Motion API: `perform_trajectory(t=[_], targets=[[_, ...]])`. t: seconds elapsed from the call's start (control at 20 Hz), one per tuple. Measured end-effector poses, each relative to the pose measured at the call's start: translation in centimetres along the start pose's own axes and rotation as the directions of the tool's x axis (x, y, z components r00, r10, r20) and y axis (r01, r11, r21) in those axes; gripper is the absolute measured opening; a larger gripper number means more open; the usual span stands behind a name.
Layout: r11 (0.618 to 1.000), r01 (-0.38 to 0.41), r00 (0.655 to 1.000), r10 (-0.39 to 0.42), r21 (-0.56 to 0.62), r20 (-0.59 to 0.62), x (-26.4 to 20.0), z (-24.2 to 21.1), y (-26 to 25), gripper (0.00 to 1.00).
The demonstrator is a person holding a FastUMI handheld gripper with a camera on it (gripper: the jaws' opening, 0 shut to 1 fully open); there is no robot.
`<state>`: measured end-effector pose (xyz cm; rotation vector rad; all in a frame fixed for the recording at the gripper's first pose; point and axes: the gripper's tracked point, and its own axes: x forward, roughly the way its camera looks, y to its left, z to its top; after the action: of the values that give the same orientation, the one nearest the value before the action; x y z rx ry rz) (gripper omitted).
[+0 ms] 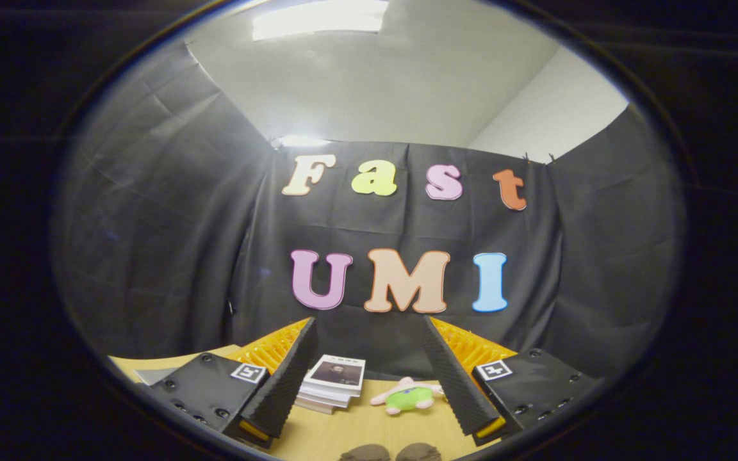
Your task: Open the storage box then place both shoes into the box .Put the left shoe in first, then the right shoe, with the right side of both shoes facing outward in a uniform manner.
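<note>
Jaws spread wide, holding nothing; the gripper hangs above a tan table; its ribbed fingers touch nothing; beyond them sit a stack of booklets and a soft green plush toy; two rounded brown shoes, barely showing, lie on the table between the fingers

Tan table with book stack, plush toy, two shoes.

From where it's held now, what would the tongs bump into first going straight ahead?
Likely the black cloth wall. The open tongs point above the table, over the stack of booklets and green plush toy, though depth is unclear.
</note>
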<state>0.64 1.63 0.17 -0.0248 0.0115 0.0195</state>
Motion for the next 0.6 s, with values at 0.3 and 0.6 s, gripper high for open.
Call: perform_trajectory(t=[0.3, 0.6], targets=[[0.988, -0.106, 0.993, 0.111, 0.113, -0.045, -0.9, -1.4, 2.7, 1.0], [0.888, -0.266, 0.92, 0.35, 0.376, -0.175, -2.9, -6.3, 8.8, 1.0]])
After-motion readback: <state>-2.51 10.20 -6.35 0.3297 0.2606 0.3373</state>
